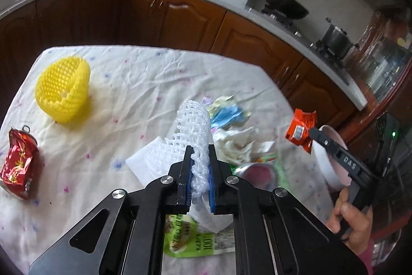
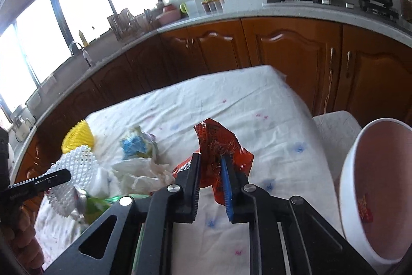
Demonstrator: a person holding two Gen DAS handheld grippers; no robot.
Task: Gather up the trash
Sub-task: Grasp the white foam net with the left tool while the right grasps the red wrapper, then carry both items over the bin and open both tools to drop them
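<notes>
My left gripper (image 1: pixel 200 151) is shut on a white foam fruit net (image 1: pixel 193 125) and holds it over the cloth-covered table (image 1: pixel 134 84). In the right wrist view the net (image 2: pixel 77 166) and the left gripper (image 2: pixel 59 177) show at the left. My right gripper (image 2: pixel 211 159) is shut on a red-orange snack wrapper (image 2: pixel 219 143), held above the table near a white bin with a pink inside (image 2: pixel 373 184). In the left wrist view the wrapper (image 1: pixel 300 129) hangs from the right gripper (image 1: pixel 312 132) beside the bin (image 1: pixel 327 161).
On the table lie a yellow foam net (image 1: pixel 63 89), a crushed red can (image 1: pixel 18 163), a blue-and-yellow wrapper (image 1: pixel 226 112), crumpled white tissue (image 1: pixel 239 143), a green packet (image 1: pixel 190 236) and a foil lid (image 1: pixel 257 173). Wooden kitchen cabinets (image 2: pixel 283 48) stand behind.
</notes>
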